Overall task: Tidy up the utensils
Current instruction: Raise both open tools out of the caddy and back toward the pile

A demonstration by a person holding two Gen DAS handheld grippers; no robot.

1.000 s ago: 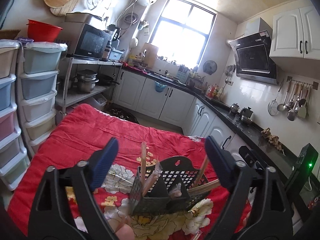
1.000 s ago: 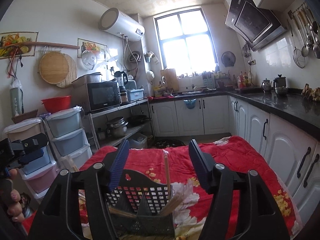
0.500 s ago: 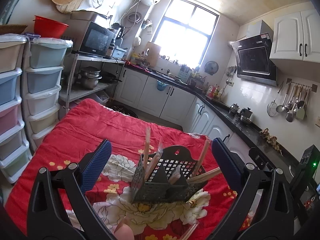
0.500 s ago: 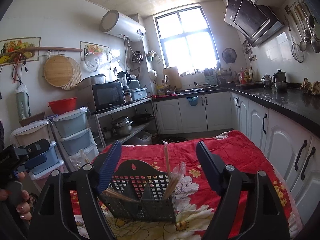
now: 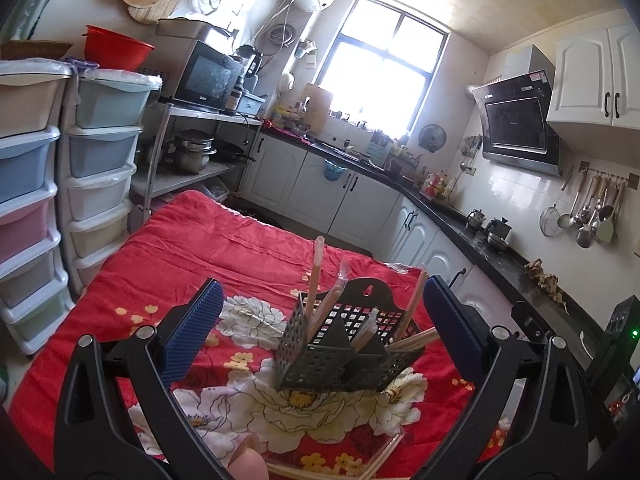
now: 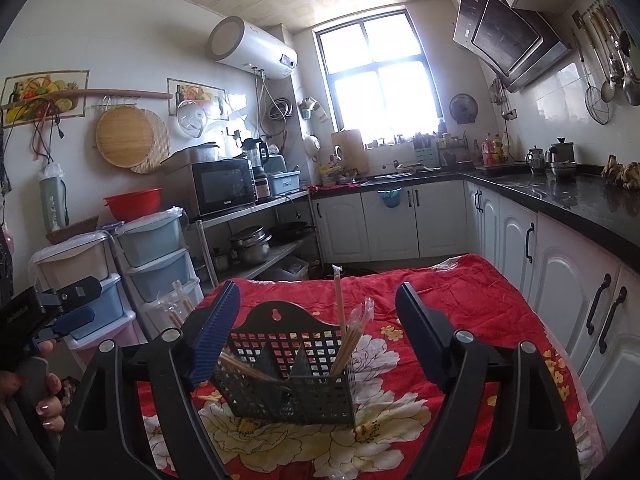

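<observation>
A black perforated utensil caddy (image 5: 348, 354) stands upright on the red flowered cloth (image 5: 224, 248); it also shows in the right wrist view (image 6: 288, 380). Wrapped chopsticks (image 5: 314, 280) stick up from its compartments, seen too in the right wrist view (image 6: 339, 300). More wrapped chopsticks (image 5: 380, 458) lie on the cloth near me. My left gripper (image 5: 320, 328) is open and empty, drawn back from the caddy. My right gripper (image 6: 318, 332) is open and empty, also in front of the caddy. The left gripper shows at the left edge of the right wrist view (image 6: 60, 316).
Stacked plastic drawers (image 5: 96, 168) stand left of the table. A metal shelf with a microwave (image 5: 208, 78) and pots is behind them. White cabinets with a black counter (image 5: 492, 256) run along the right. Ladles hang on the wall (image 5: 592, 216).
Both grippers have pulled back from the caddy and risen slightly, so the caddy looks smaller and farther. Both jaws have opened wider. The caddy has not moved.
</observation>
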